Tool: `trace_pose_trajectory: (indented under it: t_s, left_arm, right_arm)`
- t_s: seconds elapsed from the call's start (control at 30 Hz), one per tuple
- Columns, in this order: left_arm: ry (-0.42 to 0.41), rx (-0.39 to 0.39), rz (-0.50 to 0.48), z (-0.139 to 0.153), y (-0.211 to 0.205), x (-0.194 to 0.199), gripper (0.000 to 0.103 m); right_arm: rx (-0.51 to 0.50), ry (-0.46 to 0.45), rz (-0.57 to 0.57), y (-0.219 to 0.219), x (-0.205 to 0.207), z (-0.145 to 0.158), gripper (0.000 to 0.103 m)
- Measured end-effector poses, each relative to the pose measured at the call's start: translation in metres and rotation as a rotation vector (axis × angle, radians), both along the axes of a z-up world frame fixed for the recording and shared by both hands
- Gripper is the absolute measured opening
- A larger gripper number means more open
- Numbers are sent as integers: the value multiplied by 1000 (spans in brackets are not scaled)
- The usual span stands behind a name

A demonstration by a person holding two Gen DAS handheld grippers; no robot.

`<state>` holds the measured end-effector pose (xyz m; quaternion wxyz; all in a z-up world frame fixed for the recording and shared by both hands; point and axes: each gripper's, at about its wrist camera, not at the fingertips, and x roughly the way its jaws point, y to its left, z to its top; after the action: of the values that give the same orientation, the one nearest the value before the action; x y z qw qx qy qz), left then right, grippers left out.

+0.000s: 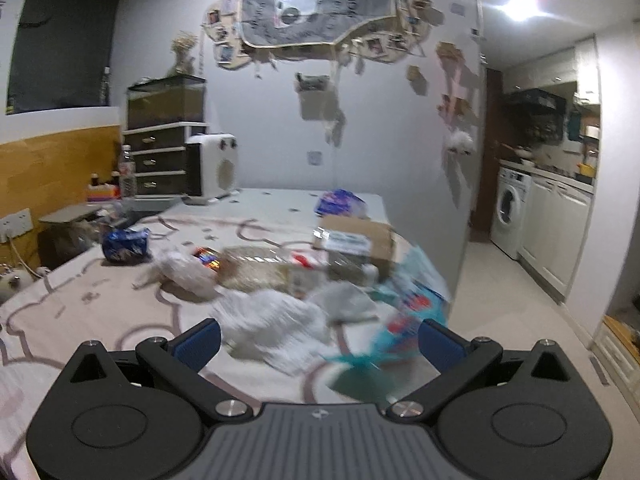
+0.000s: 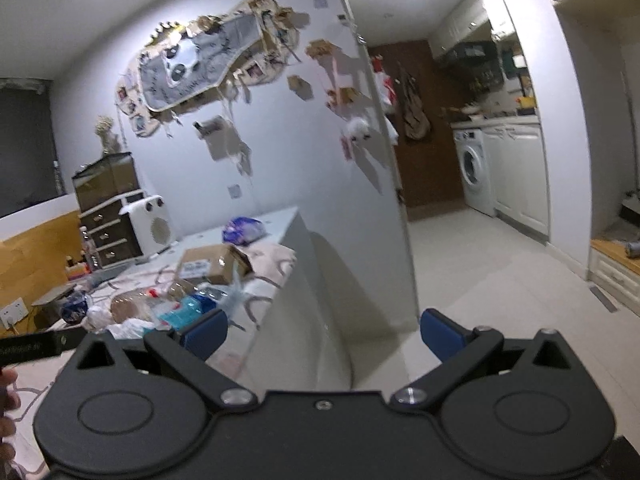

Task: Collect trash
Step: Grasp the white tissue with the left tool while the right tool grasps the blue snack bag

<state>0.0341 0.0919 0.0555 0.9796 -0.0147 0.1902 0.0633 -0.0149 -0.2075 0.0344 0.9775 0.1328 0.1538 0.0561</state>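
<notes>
**Approach step, nothing gripped**

Table (image 1: 80, 296) is carrying the trash: cardboard box (image 1: 356, 240) toward its right edge, white crumpled paper (image 1: 272, 316) near the front edge. Left gripper (image 1: 320, 340) is hovering, jaws apart, empty; right gripper (image 2: 324, 332) likewise, facing floor. Next: lowering onto the paper.

Both the left gripper (image 1: 319, 340) and the right gripper (image 2: 324, 332) are matte black, with blue-padded fingers (image 1: 199, 340), silver pivot screws and round side discs.

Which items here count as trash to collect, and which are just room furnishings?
Trash to collect: white crumpled paper, teal wrapper, blue snack bag, cardboard box, all on the bed.

Just there: drawer unit, white heater, washing machine, wall decoration.
</notes>
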Motion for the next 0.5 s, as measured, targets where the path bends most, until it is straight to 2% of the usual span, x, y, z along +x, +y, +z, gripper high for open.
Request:
trace_pose_trajectory:
  t_s: [0.2, 0.4, 0.5]
  left_arm:
    - [-1, 15, 76, 3, 28, 50, 103]
    - [54, -30, 114, -7, 49, 110, 103]
    - [91, -25, 112, -21, 52, 135, 103]
  right_arm:
    - [74, -21, 60, 14, 20, -2, 103]
    - [68, -1, 70, 30, 40, -5, 103]
    - [79, 9, 82, 37, 51, -4, 103]
